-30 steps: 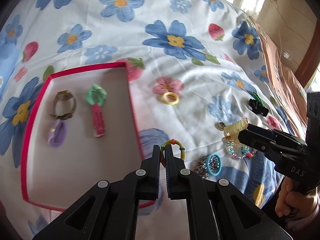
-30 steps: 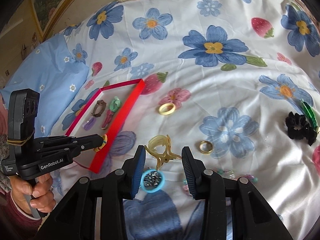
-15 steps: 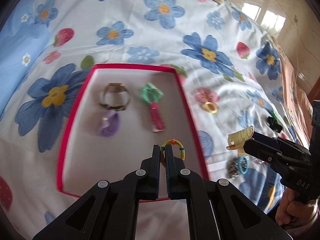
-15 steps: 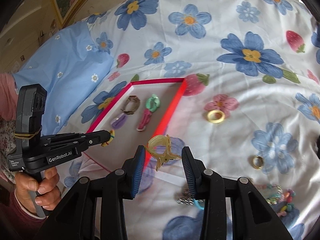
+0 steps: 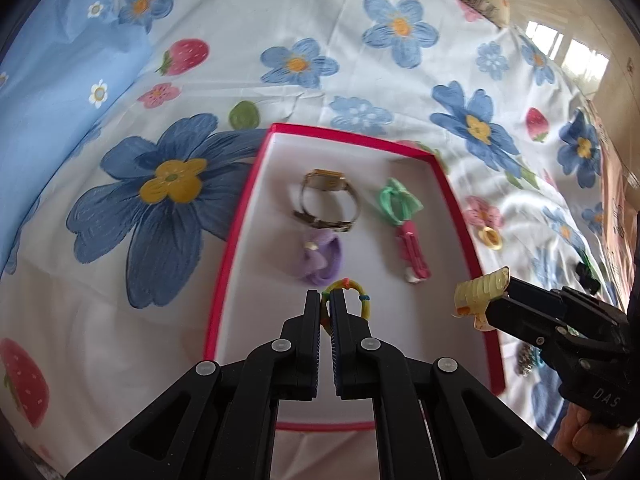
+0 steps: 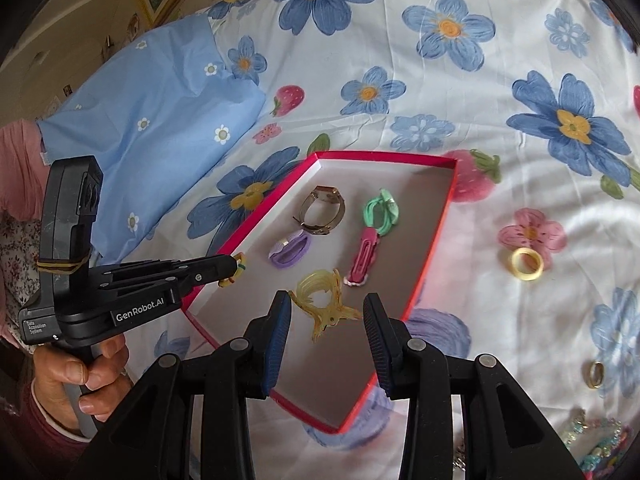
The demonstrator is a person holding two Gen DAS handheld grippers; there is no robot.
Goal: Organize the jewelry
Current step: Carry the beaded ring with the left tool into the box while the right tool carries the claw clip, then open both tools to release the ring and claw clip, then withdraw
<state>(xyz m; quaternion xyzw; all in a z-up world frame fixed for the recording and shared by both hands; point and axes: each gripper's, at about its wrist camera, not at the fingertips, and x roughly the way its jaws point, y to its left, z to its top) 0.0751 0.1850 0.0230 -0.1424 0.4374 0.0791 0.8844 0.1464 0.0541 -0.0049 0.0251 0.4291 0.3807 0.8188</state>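
A red-rimmed white tray [image 5: 236, 236] [image 6: 434, 248] lies on the flowered bedsheet. In it are a watch [image 5: 328, 200] [image 6: 322, 210], a purple hair tie [image 5: 322, 260] [image 6: 290, 248], and a green-and-pink clip [image 5: 404, 224] [image 6: 374, 236]. My left gripper [image 5: 325, 304] [image 6: 234, 268] is shut on a small multicoloured ring [image 5: 350, 298] [image 6: 236, 268] and holds it over the tray's near part. My right gripper [image 6: 326, 316] [image 5: 486, 304] holds a yellow claw clip [image 6: 324, 306] [image 5: 480, 294] between its jaws, over the tray's right side.
Loose on the sheet right of the tray are a yellow ring [image 6: 527, 264] [image 5: 490, 236], a gold ring [image 6: 596, 374], a beaded bracelet [image 6: 596, 444] and a black hair tie [image 5: 586, 272]. A blue pillow [image 6: 152, 112] lies at the left.
Both grippers have moved left from the loose jewelry to above the tray, each still carrying its item.
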